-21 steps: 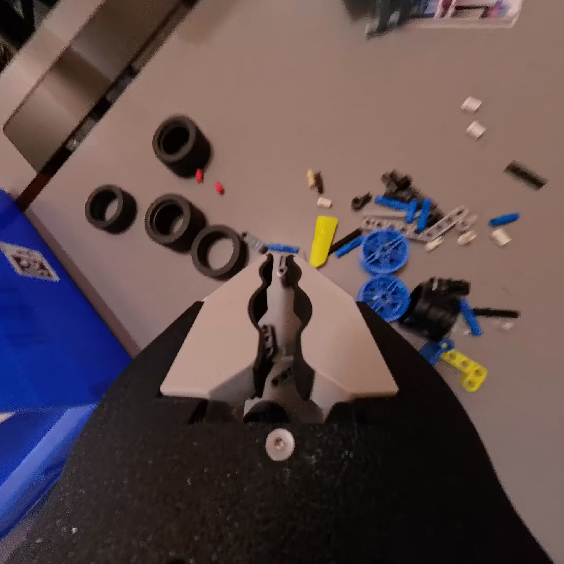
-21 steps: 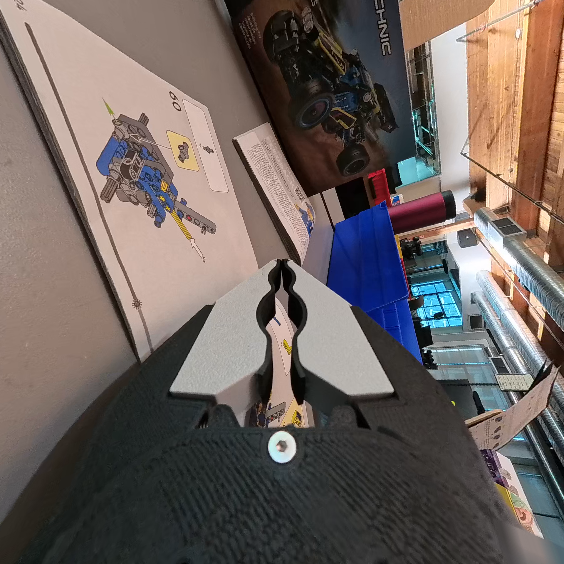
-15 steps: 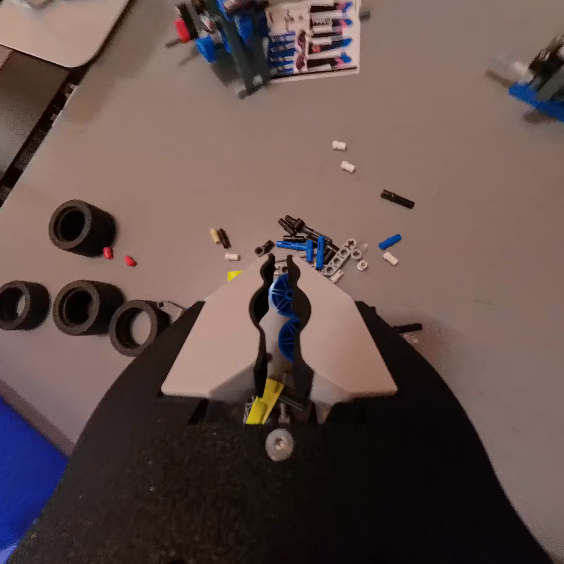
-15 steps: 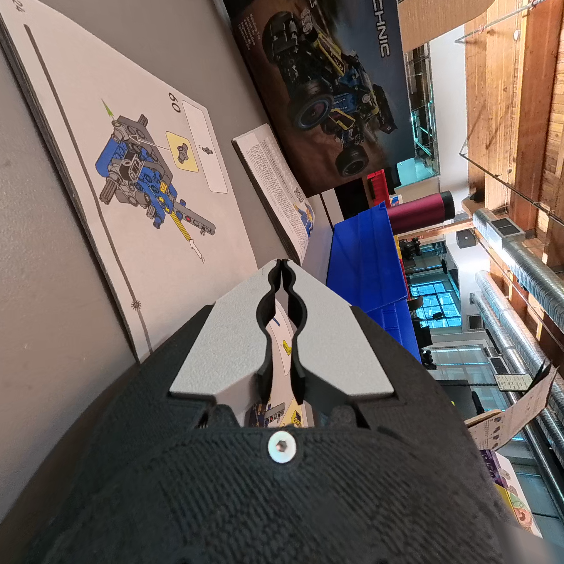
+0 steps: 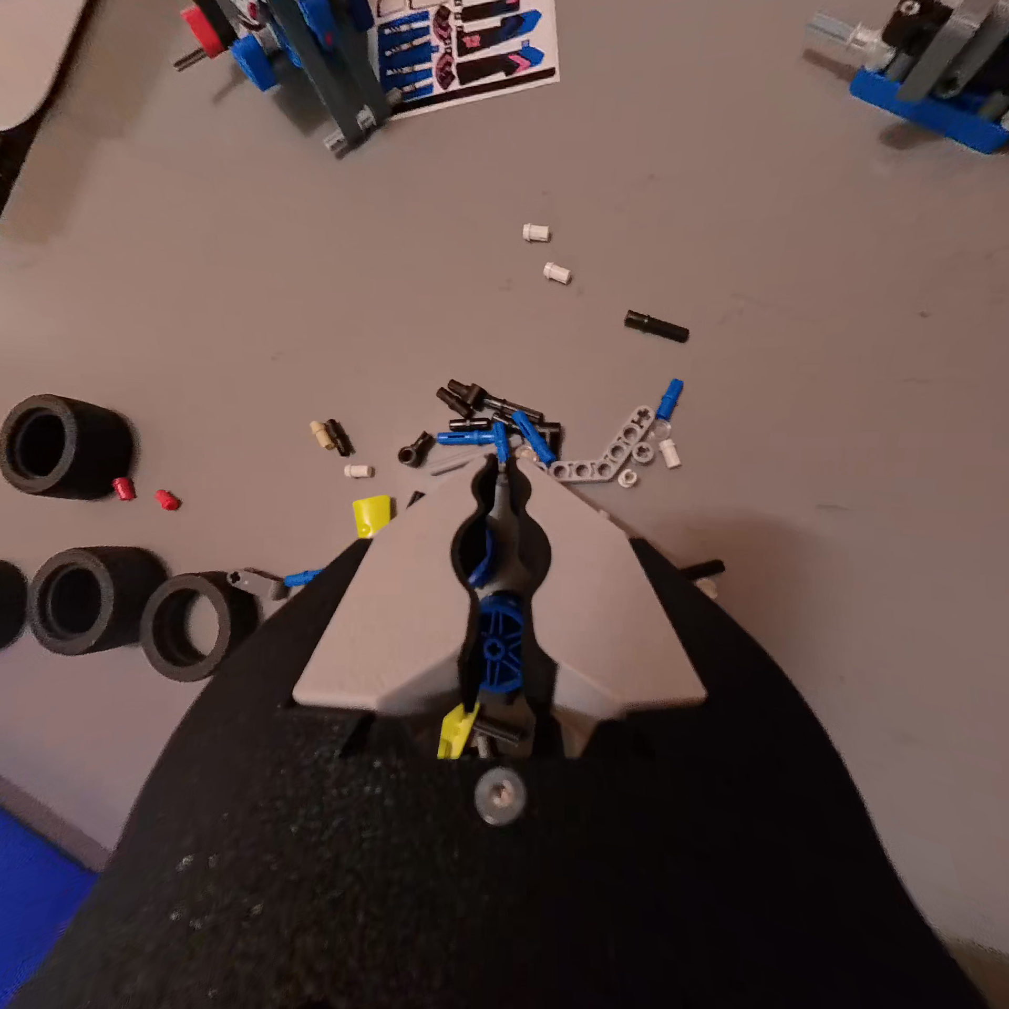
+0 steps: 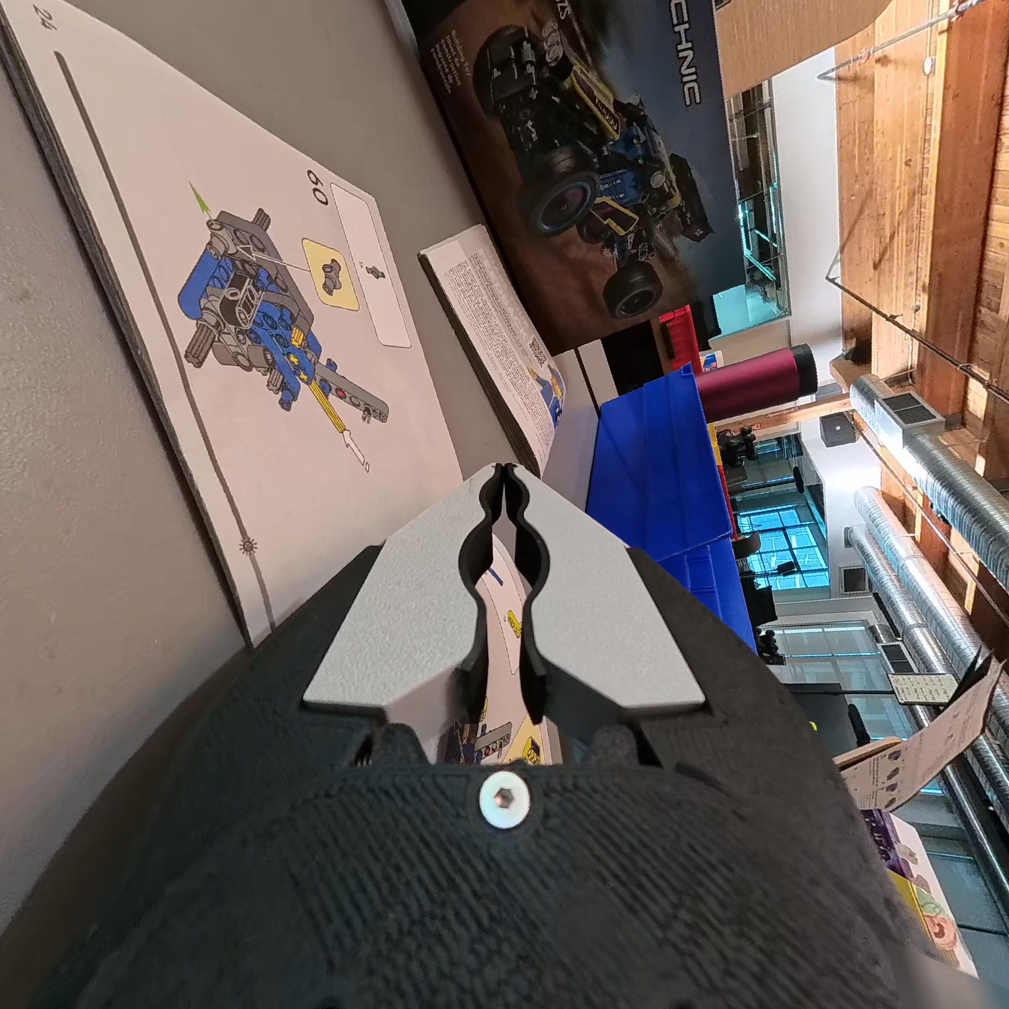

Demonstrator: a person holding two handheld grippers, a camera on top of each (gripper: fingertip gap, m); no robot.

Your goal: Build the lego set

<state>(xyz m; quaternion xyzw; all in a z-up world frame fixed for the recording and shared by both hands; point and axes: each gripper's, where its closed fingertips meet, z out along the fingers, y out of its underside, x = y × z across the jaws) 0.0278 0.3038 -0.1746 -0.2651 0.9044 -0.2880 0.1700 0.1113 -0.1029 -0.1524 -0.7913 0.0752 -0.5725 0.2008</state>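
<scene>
My left gripper [image 5: 502, 464] is shut and empty, held above a pile of loose Lego parts on the grey table [image 5: 764, 491]. Blue pins [image 5: 469, 437], black pins [image 5: 464, 396] and a grey bent beam [image 5: 617, 450] lie just past its tips. A blue wheel hub [image 5: 499, 650] shows through the gap under the jaws. Black tyres [image 5: 65, 445] lie at the left. Two part-built blue and grey assemblies stand at the far left [image 5: 306, 60] and far right [image 5: 939, 71]. My right gripper [image 6: 505, 467] is shut and empty, turned sideways over the open instruction booklet [image 6: 245, 327].
A sticker sheet [image 5: 469, 49] lies at the far edge. Two red bits [image 5: 124, 488], a yellow piece [image 5: 371, 513], white pins [image 5: 535, 232] and a black pin [image 5: 655, 326] are scattered about. The set's box [image 6: 573, 136], a blue bin [image 6: 655, 453] and a maroon bottle [image 6: 759, 377] stand beyond the booklet. My right fingertips sit around 40 cm from my left ones. It is some 6 cm from my left tips to the blue wheel hub [image 5: 499, 650].
My left gripper has swung right and forward, from beside the tyres to over the pile of small parts. The right gripper has stayed still.
</scene>
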